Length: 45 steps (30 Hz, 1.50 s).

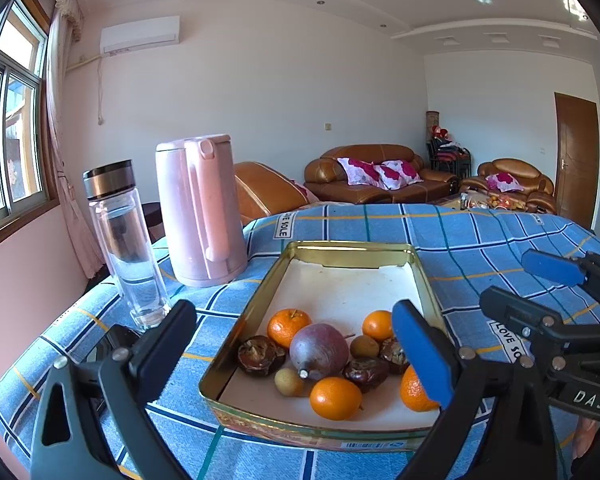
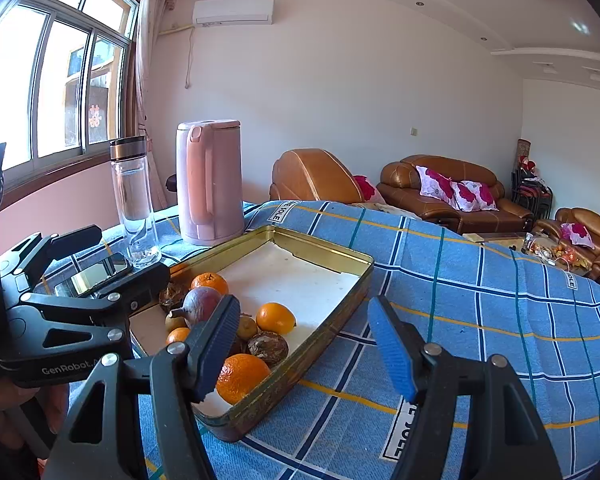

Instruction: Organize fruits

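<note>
Four oranges [image 1: 335, 398], one purple fruit [image 1: 319, 350] and several brown ones lie at the near end of the gold tin [image 1: 352, 249] (its far half bare). Both grippers hover at that end, left gripper [image 1: 296, 350] and right gripper [image 2: 305, 344] spread, holding nothing.

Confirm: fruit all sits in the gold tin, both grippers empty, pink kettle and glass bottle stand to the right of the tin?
One slip: the pink kettle and the glass bottle stand to the left of the gold tin, toward the window, as the left wrist view shows. The rest holds: the fruit lies in the tin, and the left gripper and right gripper are empty.
</note>
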Each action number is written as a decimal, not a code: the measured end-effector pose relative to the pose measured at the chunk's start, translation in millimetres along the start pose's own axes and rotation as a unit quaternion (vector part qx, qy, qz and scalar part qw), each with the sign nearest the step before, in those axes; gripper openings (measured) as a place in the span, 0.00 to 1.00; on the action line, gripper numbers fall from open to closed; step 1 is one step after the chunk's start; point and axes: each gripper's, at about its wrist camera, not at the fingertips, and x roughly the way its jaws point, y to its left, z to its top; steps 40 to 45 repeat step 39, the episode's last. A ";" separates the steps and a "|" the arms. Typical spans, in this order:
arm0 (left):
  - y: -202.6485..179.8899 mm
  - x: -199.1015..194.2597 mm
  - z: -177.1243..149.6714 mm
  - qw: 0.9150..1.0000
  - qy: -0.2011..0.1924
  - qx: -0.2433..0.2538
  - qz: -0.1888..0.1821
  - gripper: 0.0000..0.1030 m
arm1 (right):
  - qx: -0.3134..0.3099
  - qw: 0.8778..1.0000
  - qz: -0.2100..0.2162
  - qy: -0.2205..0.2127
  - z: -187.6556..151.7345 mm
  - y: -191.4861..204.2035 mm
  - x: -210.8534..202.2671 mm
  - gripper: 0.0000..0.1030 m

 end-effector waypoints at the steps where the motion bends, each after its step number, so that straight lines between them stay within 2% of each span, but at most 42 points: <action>1: -0.1 0.0 0.0 1.000 0.000 0.000 0.000 0.98 | 0.000 1.000 0.000 0.000 0.0 -0.1 -0.1 0.66; 28: -8.3 -2.1 2.4 1.000 -0.005 0.001 -0.011 1.00 | 0.001 1.000 -0.007 -0.008 -0.4 -7.1 -9.3 0.66; 34: -8.1 -1.0 1.6 0.999 0.008 -0.012 -0.031 1.00 | -0.004 1.000 -0.007 -0.013 -0.2 -6.3 -16.2 0.66; 45: -12.9 -7.2 0.1 1.000 0.001 -0.003 -0.030 1.00 | -0.001 1.000 -0.005 -0.010 -1.6 -10.9 -21.0 0.66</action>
